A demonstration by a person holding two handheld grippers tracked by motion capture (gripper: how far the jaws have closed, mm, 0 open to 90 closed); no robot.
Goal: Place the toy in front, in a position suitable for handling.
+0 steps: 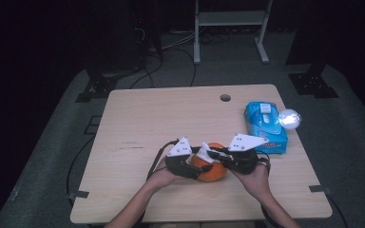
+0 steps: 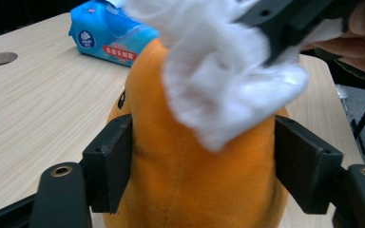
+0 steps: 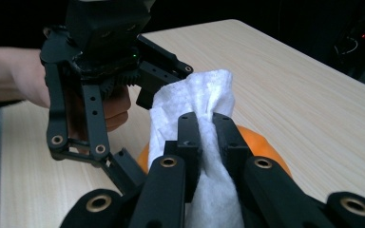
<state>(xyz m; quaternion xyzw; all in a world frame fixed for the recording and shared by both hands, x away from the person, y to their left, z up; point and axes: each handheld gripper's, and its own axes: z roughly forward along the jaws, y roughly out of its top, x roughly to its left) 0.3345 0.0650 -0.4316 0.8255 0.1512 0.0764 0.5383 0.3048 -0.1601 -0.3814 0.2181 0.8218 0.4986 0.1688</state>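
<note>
Tissue (image 3: 204, 109) atop gripped orange plush toy (image 2: 190, 180)

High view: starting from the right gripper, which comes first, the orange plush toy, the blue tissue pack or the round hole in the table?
1. Orange plush toy, right beside the right gripper.
2. Blue tissue pack, at the right edge.
3. Round hole, by the far edge.

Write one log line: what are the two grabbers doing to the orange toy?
left gripper: fingers clasp orange plush toy | right gripper: shut on white tissue, wiping toy | tissue pack: on table
</note>
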